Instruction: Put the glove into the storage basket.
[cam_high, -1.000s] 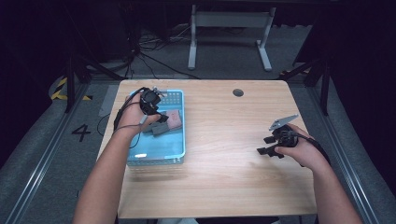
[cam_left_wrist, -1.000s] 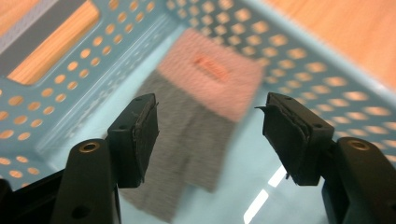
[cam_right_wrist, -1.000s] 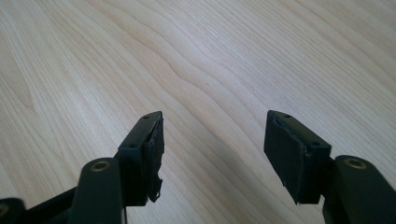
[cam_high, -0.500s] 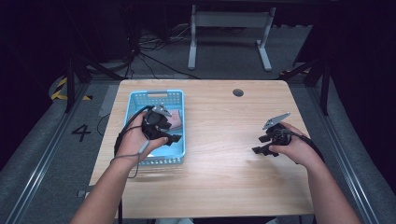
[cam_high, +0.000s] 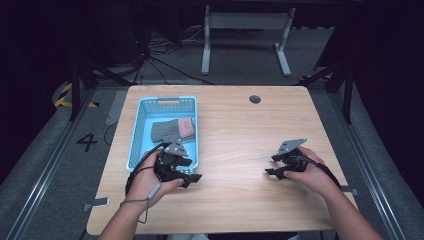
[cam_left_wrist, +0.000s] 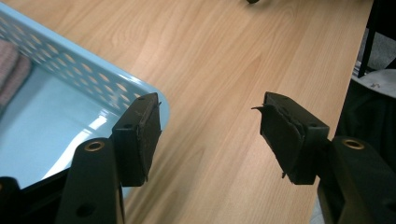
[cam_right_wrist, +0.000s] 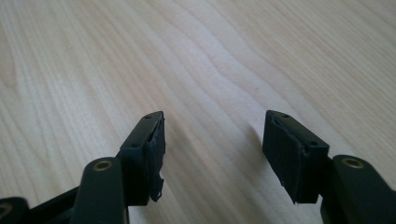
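High view, floor numeral "4" (cam_high: 87, 142), blue basket (cam_high: 141, 125)

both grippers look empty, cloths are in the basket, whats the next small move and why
Probably set the left gripper down on the table beside the basket and rest. The folded cloths lie inside the basket, both grippers stand open and empty, and the right gripper hangs low over bare wood, so nothing seems left to grasp.
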